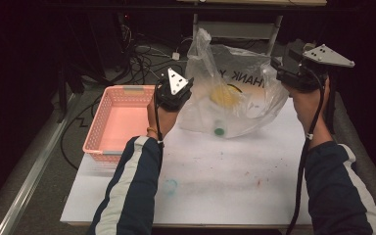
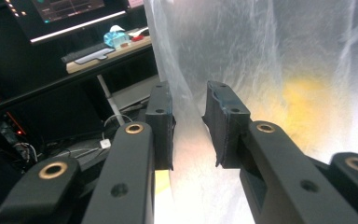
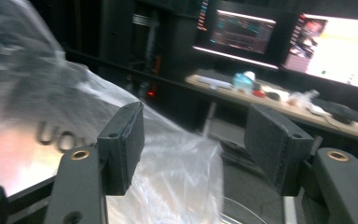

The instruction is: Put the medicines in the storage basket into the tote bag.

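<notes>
A clear plastic bag [image 1: 235,98] with dark lettering stands on the white table [image 1: 225,186]. Inside it lie a yellow thing [image 1: 223,95] and a clear item with a green cap [image 1: 219,130]. My left gripper [image 1: 178,93] is at the bag's left edge. In the left gripper view the bag film [image 2: 270,70] runs up between the jaws of the left gripper [image 2: 189,121], with a gap still showing between the pads. My right gripper [image 1: 284,73] is at the bag's upper right. In the right gripper view the right gripper [image 3: 193,140] stands wide open, with the bag [image 3: 28,93] to the left and below.
A pink mesh basket [image 1: 94,142] sits at the table's left edge, with nothing in it. A small teal cap [image 1: 169,186] lies near the front of the table. Cables [image 1: 142,58] trail over the floor behind. A desk with monitors [image 3: 242,30] stands farther back.
</notes>
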A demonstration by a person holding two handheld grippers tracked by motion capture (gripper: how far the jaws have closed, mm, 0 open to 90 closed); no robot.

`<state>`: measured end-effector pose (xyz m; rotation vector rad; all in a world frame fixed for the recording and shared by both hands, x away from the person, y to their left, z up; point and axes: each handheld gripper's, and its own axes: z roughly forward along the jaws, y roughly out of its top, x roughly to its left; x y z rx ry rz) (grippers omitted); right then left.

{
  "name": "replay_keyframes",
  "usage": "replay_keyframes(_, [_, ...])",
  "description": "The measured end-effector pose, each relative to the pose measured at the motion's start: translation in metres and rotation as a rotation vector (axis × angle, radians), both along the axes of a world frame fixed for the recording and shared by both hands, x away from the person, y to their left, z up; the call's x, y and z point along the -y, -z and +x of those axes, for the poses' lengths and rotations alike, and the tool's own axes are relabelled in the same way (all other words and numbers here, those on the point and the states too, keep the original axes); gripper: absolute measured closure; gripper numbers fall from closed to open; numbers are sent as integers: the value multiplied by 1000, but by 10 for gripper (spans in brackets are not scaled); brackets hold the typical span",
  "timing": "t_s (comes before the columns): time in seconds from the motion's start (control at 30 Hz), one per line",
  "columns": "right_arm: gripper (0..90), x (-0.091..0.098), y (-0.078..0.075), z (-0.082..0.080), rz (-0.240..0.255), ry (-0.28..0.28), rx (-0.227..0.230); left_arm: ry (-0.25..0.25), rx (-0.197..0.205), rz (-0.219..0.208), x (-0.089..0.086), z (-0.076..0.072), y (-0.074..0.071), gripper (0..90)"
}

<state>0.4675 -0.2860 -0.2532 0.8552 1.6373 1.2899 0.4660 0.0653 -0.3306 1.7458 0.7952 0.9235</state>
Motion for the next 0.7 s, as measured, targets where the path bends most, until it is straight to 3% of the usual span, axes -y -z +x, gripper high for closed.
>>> replay_keyframes(0.1, [376,-4,1,-9,-42,-11,10,4,-4,-1,-2,-3,4,692])
replay_keyframes(0.27, [360,-1,2,-17,-27,-22,16,2,-14,18,0,-4,8,693])
replay_keyframes(0.47, [344,5,-18,-25,-14,-62,22,-7,-15,44,6,3,10,695])
replay_keyframes(0.63, [332,6,-26,-27,-61,-26,2,-13,-31,59,10,8,13,697])
replay_keyframes(0.7, [324,9,-25,-32,-46,-23,6,-12,-38,64,12,9,16,697])
